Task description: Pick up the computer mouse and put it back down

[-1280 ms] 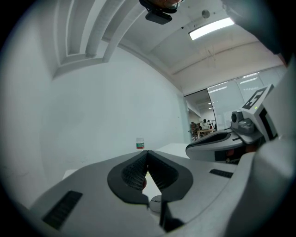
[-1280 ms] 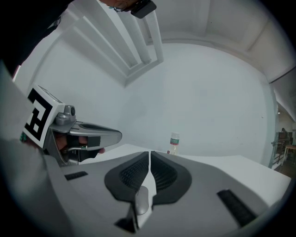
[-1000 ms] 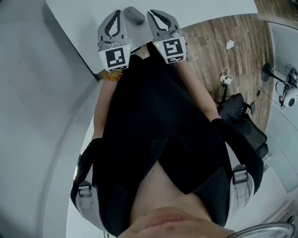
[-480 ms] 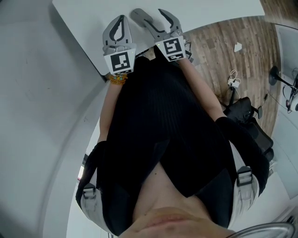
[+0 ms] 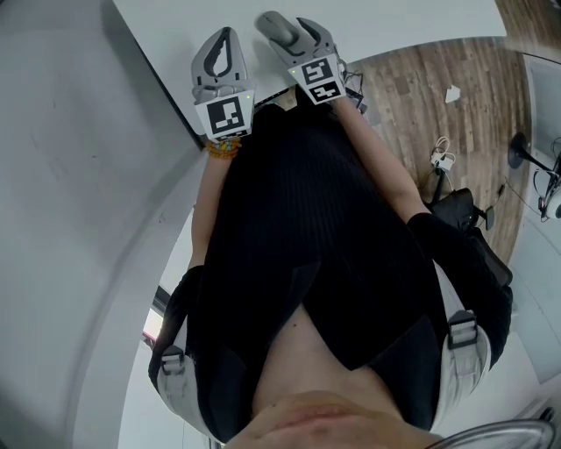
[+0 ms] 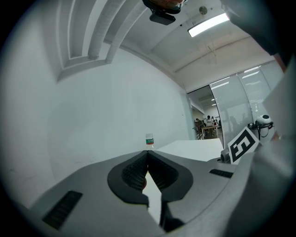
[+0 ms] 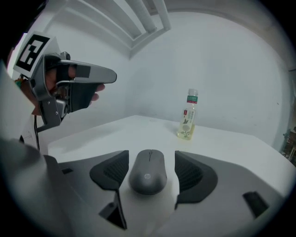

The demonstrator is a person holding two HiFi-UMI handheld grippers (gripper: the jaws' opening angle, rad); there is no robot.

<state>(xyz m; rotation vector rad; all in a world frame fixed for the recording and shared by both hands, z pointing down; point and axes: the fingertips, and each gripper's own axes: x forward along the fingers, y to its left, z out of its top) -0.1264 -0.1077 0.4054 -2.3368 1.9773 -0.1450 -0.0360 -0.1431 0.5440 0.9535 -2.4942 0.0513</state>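
A dark grey computer mouse (image 7: 148, 172) lies flat on the white table (image 7: 222, 143), near its front edge. It lies between the jaws of my right gripper (image 7: 151, 155). The jaws are opening, with a gap on each side of the mouse, so neither pad presses on it. In the head view the mouse (image 5: 276, 26) shows just ahead of the right gripper (image 5: 298, 37). My left gripper (image 5: 223, 42) hovers beside it to the left, pointing level, its fingertips together with nothing between them (image 6: 147, 152). It also appears in the right gripper view (image 7: 88, 85).
A small clear bottle with a green-and-red label (image 7: 187, 118) stands further back on the table, also seen past the left jaws (image 6: 149, 140). The table's front corner is under the grippers. Wooden floor (image 5: 412, 96) with cables and a black chair (image 5: 460, 219) lies to the right.
The right gripper has dropped toward the table and its jaws have spread from shut to wide, either side of the mouse. The left gripper has hardly shifted.
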